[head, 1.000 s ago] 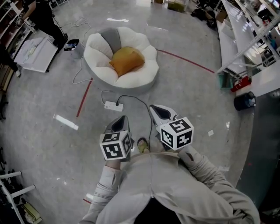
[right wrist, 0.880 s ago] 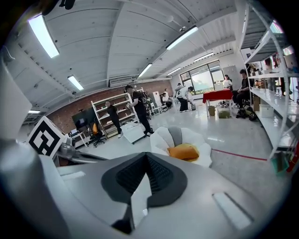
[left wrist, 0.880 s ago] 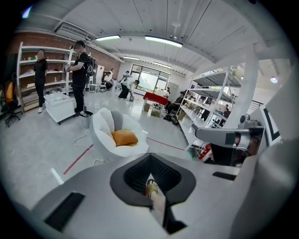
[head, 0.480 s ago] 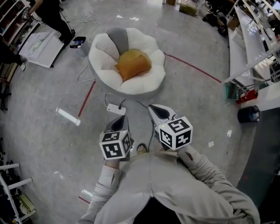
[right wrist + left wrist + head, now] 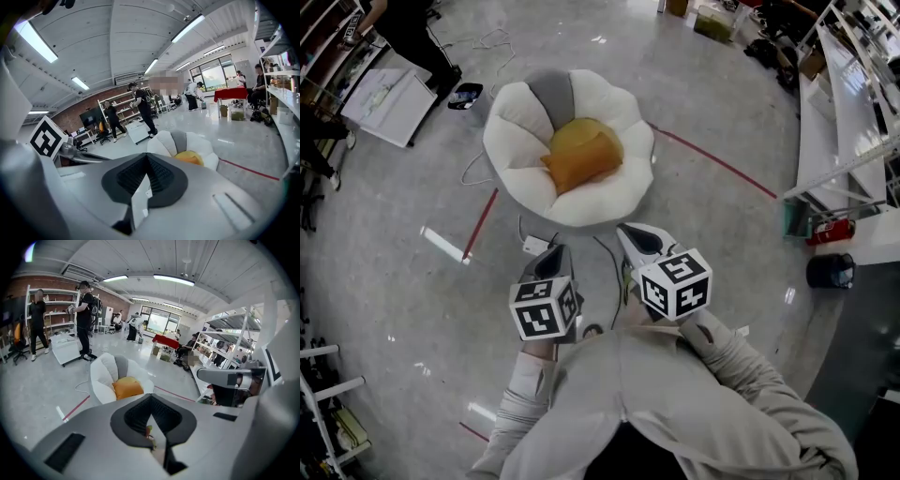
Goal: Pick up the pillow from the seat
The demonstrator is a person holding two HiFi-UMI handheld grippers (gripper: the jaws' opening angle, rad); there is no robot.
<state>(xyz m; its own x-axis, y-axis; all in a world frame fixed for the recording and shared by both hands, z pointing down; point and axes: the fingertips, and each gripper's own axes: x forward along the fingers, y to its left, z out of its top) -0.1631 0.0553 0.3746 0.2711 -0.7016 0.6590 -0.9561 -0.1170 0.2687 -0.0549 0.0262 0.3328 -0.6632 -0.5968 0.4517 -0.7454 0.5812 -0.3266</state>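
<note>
An orange pillow [image 5: 581, 153] lies in the hollow of a white, flower-shaped floor seat [image 5: 517, 155] with a grey back panel. Both grippers hang short of the seat, side by side and pointing at it. My left gripper [image 5: 557, 253] is shut with nothing in it, just past a white power strip. The right gripper [image 5: 632, 232] looks shut and empty too, its tip near the seat's front rim. The left gripper view has the pillow [image 5: 127, 386] on the seat [image 5: 104, 376] beyond the left gripper [image 5: 151, 396]. Past the right gripper [image 5: 147, 155] the right gripper view catches the pillow [image 5: 189, 158].
A white power strip [image 5: 534, 246] with a black cable lies on the floor before the seat. Red tape lines [image 5: 482, 212] cross the grey floor. A white cart [image 5: 386, 108] and a person [image 5: 411, 36] stand far left. Shelving [image 5: 853, 103] and a black can [image 5: 827, 270] are at right.
The seat and power strip have drawn nearer in the head view. Both grippers have advanced toward the seat together, still shut.
</note>
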